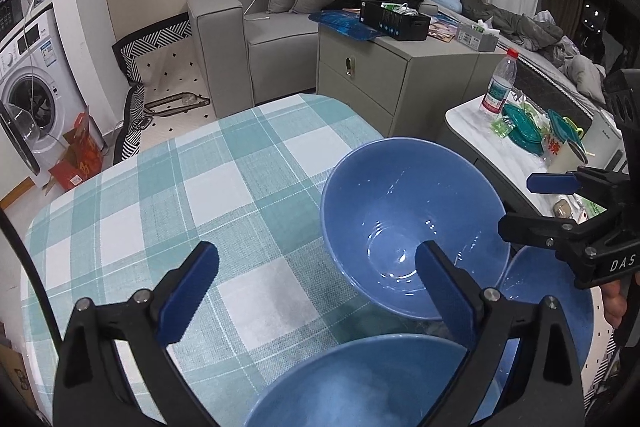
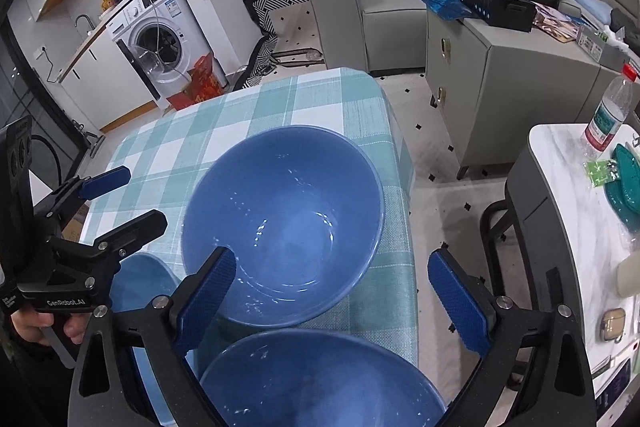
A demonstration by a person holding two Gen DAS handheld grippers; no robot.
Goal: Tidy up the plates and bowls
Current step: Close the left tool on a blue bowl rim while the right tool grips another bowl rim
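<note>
Three glossy blue ceramic dishes sat empty on the teal-and-white checked tablecloth (image 1: 168,187): a far deep bowl (image 1: 412,227), a near bowl (image 1: 360,383) and a plate (image 1: 552,311) beside them. My left gripper (image 1: 316,291) and right gripper (image 2: 332,303) hung released above them, grasping nothing.

Far bowl (image 2: 282,231) on table (image 2: 168,151), nearer bowl (image 2: 320,383) at its 6 o'clock. Plate (image 2: 140,287) at 8 o'clock. Side table (image 2: 560,187) with bottle (image 2: 608,115) at 3 o'clock; cabinet (image 2: 500,79) at 1 o'clock.
</note>
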